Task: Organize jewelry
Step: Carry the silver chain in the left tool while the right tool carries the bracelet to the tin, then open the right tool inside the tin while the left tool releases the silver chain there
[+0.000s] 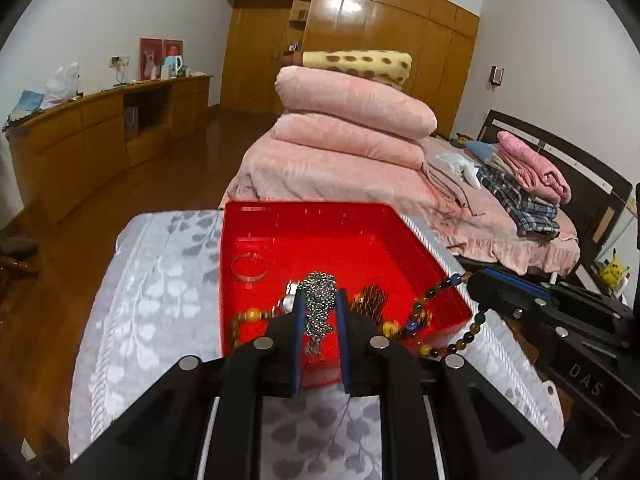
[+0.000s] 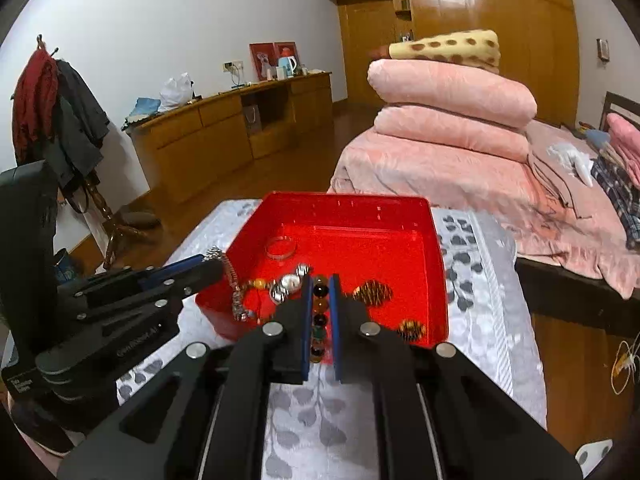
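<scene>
A red plastic tray (image 1: 312,216) (image 2: 348,204) sits on a table with a white leaf-patterned cloth (image 1: 160,280) (image 2: 472,280). My left gripper (image 1: 320,296) is shut on a bunched silver bead chain (image 1: 318,308), held just above the tray's near side; the same chain (image 2: 234,284) dangles from it in the right wrist view. My right gripper (image 2: 320,282) is shut on a string of multicoloured beads (image 2: 319,320), and that string (image 1: 444,346) hangs in a loop over the tray's right rim. In the tray lie a clear bangle (image 1: 249,267) (image 2: 281,247), a wristwatch (image 2: 290,282) and dark patterned beads (image 2: 372,292).
Behind the table stands a bed (image 1: 360,168) with stacked pink quilts (image 2: 452,96) and folded clothes (image 1: 528,184). A long wooden sideboard (image 1: 104,136) runs along the left wall, a coat stand (image 2: 60,120) is at the far left, and wood floor (image 1: 168,184) lies between.
</scene>
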A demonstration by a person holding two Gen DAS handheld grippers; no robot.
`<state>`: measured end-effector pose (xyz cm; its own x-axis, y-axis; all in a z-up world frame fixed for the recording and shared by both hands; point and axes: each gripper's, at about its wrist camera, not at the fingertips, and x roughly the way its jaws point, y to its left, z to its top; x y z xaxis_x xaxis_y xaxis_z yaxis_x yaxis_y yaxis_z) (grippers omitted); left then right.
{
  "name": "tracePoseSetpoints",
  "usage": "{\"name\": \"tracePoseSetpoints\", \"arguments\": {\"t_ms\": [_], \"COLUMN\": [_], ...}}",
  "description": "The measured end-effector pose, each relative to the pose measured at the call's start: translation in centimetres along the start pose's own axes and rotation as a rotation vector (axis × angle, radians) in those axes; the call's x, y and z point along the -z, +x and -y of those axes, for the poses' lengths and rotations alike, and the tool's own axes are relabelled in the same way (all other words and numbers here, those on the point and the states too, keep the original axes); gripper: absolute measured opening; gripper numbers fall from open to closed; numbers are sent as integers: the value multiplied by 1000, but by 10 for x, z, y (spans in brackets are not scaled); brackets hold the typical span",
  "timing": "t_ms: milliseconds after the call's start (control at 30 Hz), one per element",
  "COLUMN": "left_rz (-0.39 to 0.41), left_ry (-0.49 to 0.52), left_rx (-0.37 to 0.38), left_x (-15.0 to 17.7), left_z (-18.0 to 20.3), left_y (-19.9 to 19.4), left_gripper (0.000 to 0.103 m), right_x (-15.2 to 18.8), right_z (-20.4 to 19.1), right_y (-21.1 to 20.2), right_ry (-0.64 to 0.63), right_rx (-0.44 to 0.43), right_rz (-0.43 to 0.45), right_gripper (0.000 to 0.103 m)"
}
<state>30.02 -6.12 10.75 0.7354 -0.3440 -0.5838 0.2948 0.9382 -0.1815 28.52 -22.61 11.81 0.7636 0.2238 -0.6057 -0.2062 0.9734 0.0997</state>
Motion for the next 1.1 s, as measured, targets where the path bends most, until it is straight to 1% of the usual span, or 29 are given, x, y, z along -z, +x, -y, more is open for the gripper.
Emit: {"name": "tracePoseSetpoints", "arguments": {"t_ms": [167, 267, 367, 467, 500, 533, 567, 600, 633, 700, 733, 767, 867, 933, 1000, 1033, 1100], "left_rz": [29, 31, 10, -27, -48, -59, -72, -77, -76, -69, -64, -58, -33, -20, -3, 2, 14], "left_ry": [-20, -29, -40, -44, -45, -48, -51, -54, -54, -50, -51, -53, -54, -51, -56, -58, -59], "left_rx": [10, 7, -2, -5, -11, -17, -29, -36, -41, -52, -55, -59, -67, -82, -100, -105, -113], "left_x": [-19, -27, -31, -29, -28, -28, -27, -25, -23, -21, -21, -21, -19, -18, -14, -13, -10], "left_z": [-1, -2, -6, -10, -12, -14, -16, -18, -19, -20, -21, -22, -23, -25, -28, -28, -30], "left_y": [11, 22, 41, 61, 71, 77, 82, 85, 86, 83, 81, 79, 67, 60, 50, 47, 39], "left_gripper": [15, 15, 15, 15, 16, 26, 33, 42, 47, 51, 55, 56, 62, 69, 73, 76, 80], "right_x": [-16, -24, -29, -30, -29, -28, -26, -25, -22, -17, -15, -14, -9, -6, -1, 0, 5], "right_z": [1, 5, 11, 16, 17, 21, 23, 25, 28, 30, 31, 31, 34, 36, 37, 36, 35], "right_y": [10, 21, 34, 53, 58, 66, 71, 74, 76, 75, 73, 72, 65, 61, 56, 54, 48], "right_ry": [-3, 4, 20, 37, 40, 53, 63, 70, 80, 77, 70, 68, 73, 72, 72, 70, 68], "right_rx": [-4, -2, -2, -1, 3, 15, 23, 29, 35, 66, 82, 89, 103, 113, 122, 128, 138], "right_rz": [10, 4, -9, -36, -47, -54, -62, -69, -72, -57, -50, -46, -30, -25, -21, -20, -13], "right_gripper": [7, 7, 7, 7, 9, 10, 13, 19, 33, 49, 50, 51, 61, 66, 74, 79, 86]}}
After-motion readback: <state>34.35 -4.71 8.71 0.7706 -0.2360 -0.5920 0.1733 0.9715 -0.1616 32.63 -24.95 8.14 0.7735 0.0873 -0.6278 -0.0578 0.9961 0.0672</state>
